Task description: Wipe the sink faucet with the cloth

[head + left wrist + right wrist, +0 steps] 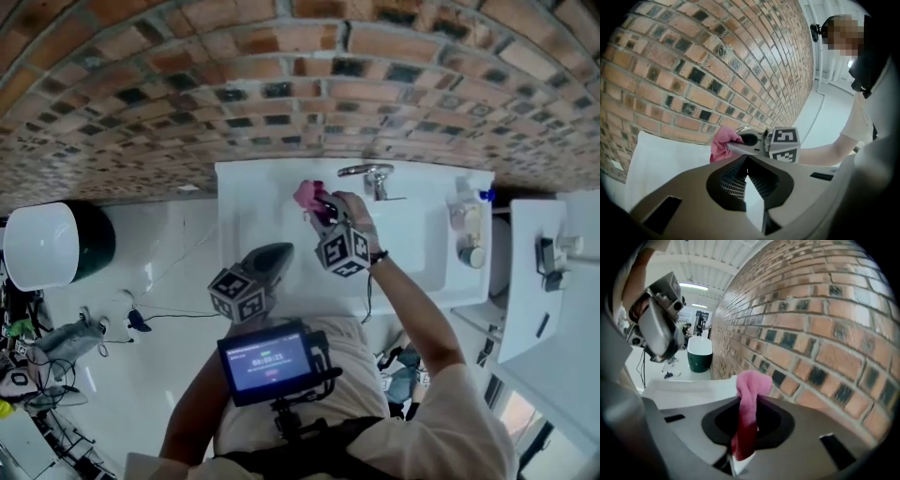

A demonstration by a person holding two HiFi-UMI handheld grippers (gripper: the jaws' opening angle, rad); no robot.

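Cloth, pink and bunched, sits clamped between the jaws of the right gripper, which press on it low down while its loose end flops over above the tips. The gripper holds it above the far part of the white sink, close to the brick wall and just left of the chrome faucet; I cannot tell whether the cloth touches the spout. The left gripper hangs nearer the person and a little to the left, over the sink's near edge, its ribbed jaws closed together with nothing between them and pointing toward the cloth. A pale bottle stands on the right end of the sink. Far to the left, a white and dark green tub sits on the floor. A small lit screen is mounted at the person's chest.
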